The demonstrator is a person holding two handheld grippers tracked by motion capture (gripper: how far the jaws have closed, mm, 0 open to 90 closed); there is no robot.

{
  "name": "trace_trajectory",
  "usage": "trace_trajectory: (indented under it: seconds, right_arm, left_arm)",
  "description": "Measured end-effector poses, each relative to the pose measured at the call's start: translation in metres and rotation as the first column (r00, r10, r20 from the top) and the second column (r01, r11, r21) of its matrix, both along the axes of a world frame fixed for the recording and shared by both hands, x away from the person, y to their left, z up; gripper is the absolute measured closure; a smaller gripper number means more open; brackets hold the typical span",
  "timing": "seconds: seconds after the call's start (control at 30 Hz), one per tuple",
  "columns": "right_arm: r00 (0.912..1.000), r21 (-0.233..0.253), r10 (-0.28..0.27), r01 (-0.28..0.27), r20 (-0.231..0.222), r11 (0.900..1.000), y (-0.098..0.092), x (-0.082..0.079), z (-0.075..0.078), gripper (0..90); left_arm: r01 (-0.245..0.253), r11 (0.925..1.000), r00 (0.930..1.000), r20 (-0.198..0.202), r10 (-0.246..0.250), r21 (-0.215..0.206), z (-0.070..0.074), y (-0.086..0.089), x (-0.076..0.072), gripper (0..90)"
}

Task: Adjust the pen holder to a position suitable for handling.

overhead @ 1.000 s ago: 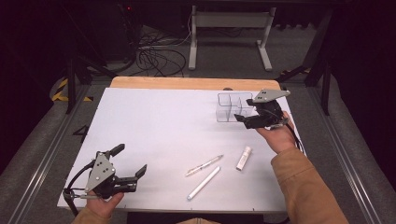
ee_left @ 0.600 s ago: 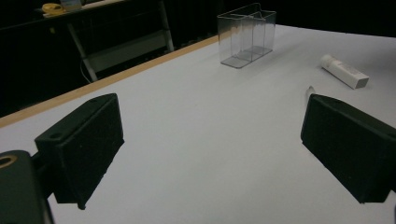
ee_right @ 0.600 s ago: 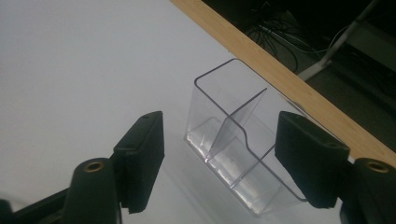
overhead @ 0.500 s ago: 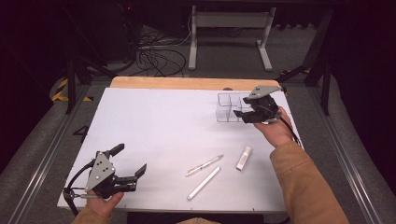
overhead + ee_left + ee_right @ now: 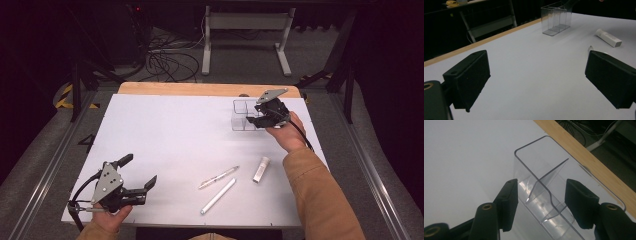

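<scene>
A clear plastic box (image 5: 242, 116) with dividers stands at the far right of the white table (image 5: 175, 135). My right gripper (image 5: 256, 118) is at the box's right end. In the right gripper view, my right gripper (image 5: 541, 201) is open and straddles the near long wall of the box (image 5: 541, 170): one jaw is outside, the other over the compartments, with a gap on both sides. My left gripper (image 5: 138, 171) rests open near the front left corner, nothing between its fingers. In the left gripper view, my left gripper (image 5: 536, 82) looks toward the box (image 5: 556, 18).
Near the front edge lie a clear pen (image 5: 218, 177), a white stick (image 5: 217, 196) and a short white tube (image 5: 261, 169); the tube (image 5: 609, 38) lies ahead of my left gripper. A wooden strip (image 5: 200, 89) borders the table's far edge. Cables lie on the floor beyond.
My right gripper has moved left onto the clear box, so its jaws now straddle the box wall. The left gripper has stayed put.
</scene>
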State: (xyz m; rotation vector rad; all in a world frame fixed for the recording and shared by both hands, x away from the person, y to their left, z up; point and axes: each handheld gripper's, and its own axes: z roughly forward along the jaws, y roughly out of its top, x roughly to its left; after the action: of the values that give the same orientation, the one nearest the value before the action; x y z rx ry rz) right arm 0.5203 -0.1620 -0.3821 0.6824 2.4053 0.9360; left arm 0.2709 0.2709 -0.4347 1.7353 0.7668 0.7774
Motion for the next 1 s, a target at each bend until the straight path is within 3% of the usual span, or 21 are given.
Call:
trace_trajectory:
  seconds: [0.43,0.83,1.0]
  right_arm:
    - [0.9988,-0.035,0.002,-0.004,-0.049,0.999,0.0,0.013,-0.014,57.9]
    - [0.9989,-0.133,0.013,-0.019,-0.044,0.991,0.01,0.017,-0.016,63.2]
    - [0.9982,-0.153,0.032,-0.039,-0.05,0.988,0.01,0.015,-0.015,65.5]
  left_arm:
    - [0.004,1.0,1.0,-0.004,-0.004,0.005,-0.001,-0.001,0.001,6.5]
    - [0.003,1.0,1.0,-0.005,-0.003,0.005,-0.001,0.0,0.001,6.4]
    - [0.001,1.0,1.0,-0.006,-0.001,0.005,-0.001,0.0,0.001,6.5]
